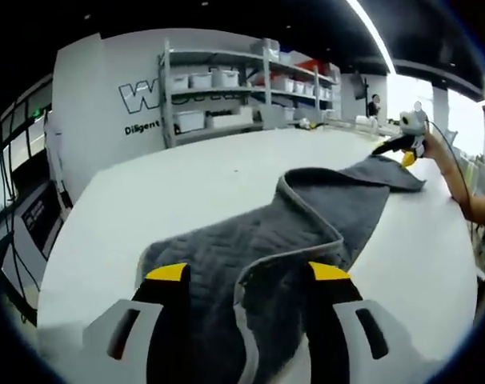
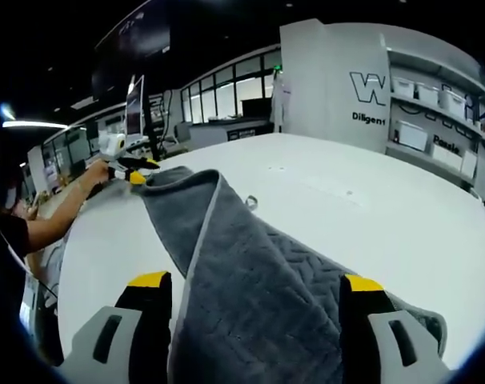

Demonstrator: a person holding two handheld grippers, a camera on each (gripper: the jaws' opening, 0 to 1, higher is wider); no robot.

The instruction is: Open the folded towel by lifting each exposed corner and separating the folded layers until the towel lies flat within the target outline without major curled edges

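A grey quilted towel (image 1: 306,208) with a light trimmed edge lies lengthwise on the white table (image 1: 186,184), one layer folded over along its length. My left gripper (image 1: 248,276) is open at the near end, and towel cloth lies between its wide yellow-tipped jaws. My right gripper (image 1: 406,152) shows small at the towel's far corner, touching it. In the right gripper view the towel (image 2: 226,240) runs away from my open right gripper (image 2: 256,282) to the left gripper (image 2: 134,174) at the other end. A small hanging loop (image 2: 251,202) sticks out from the edge.
Metal shelves (image 1: 242,88) with white bins stand behind the table beside a lettered white wall (image 2: 338,80). A person's forearm (image 1: 466,188) reaches in at the table's edge. Desks and a monitor (image 2: 134,104) stand beyond the far side.
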